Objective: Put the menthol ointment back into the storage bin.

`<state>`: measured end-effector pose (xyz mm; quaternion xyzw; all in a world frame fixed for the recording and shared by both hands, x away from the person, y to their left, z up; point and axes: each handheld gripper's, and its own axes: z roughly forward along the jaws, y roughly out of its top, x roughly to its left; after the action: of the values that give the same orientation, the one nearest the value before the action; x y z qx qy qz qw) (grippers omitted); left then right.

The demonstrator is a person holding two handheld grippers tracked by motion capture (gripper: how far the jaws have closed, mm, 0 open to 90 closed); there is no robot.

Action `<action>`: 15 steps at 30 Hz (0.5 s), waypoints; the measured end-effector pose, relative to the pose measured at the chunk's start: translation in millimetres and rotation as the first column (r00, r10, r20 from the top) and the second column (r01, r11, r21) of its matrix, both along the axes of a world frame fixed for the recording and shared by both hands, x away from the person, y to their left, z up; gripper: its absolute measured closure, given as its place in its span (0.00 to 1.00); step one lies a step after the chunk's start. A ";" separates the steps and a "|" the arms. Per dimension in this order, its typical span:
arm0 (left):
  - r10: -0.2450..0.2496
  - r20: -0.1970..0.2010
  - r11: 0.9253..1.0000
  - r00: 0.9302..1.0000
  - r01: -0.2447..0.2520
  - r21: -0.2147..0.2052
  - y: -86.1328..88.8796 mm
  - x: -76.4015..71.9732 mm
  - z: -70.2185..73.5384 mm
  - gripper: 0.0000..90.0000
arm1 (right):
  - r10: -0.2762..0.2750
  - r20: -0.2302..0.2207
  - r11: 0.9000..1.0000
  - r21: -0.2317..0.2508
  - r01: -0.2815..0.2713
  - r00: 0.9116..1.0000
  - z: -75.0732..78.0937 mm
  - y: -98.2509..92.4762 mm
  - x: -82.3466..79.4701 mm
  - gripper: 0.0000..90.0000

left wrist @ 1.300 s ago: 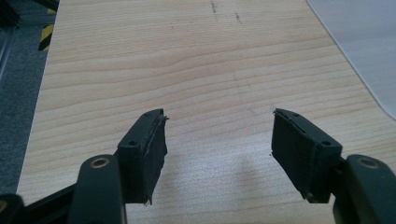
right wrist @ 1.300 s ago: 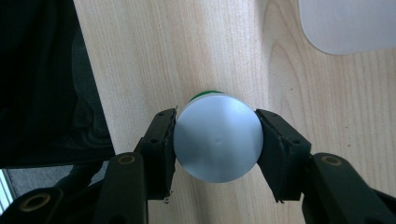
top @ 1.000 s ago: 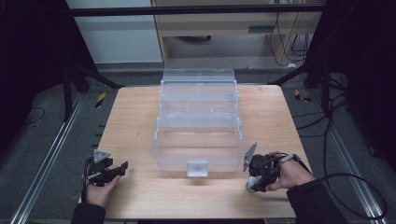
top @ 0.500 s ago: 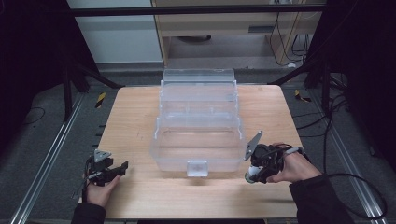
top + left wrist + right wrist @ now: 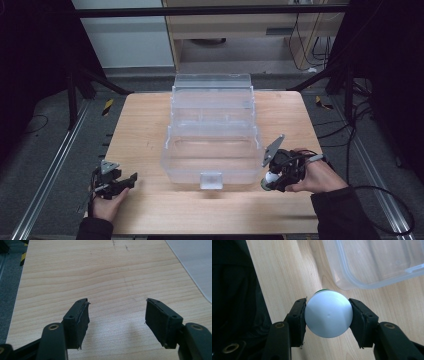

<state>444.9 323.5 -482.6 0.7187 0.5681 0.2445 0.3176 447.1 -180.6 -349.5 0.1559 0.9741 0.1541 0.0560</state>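
Jaws of your right gripper point(image 5: 327, 316) pinch a smooth white round cap point(image 5: 328, 313); likely light and slippery, so grip its widest part. Left gripper point(image 5: 117, 315) gapes wide, empty.

The left black two-jaw handheld gripper point(image 5: 117, 322) has flat rectangular pads, their thin facing frayed at the edges, small screw holes along each jaw, and brass-coloured rivets at the knuckles. The right black two-jaw handheld gripper point(image 5: 327, 320) matches it. Each carries a grey three-cornered plate point(image 5: 273, 149) on top. A black cable point(image 5: 385, 200) trails from the right one. Dark long sleeves point(image 5: 345, 215) cover both forearms.
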 end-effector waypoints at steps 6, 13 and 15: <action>0.001 -0.001 1.000 1.000 -0.001 0.000 0.0 0.1 0.1 0.39 | -0.008 0.007 1.000 0.023 0.008 1.000 11.2 0.4 2.8 0.56; 0.001 0.000 1.000 1.000 -0.001 -0.003 0.8 0.3 0.0 0.39 | -0.014 0.004 1.000 0.026 0.014 1.000 21.6 5.0 9.5 0.56; 0.000 -0.002 1.000 1.000 0.000 -0.003 0.7 0.5 -0.4 0.39 | -0.016 -0.002 1.000 0.024 0.016 1.000 24.0 6.5 11.1 0.56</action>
<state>445.3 324.1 -483.0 0.7185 0.5687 0.2431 0.3181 458.2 -174.1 -325.5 0.1645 0.9709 0.1651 0.0547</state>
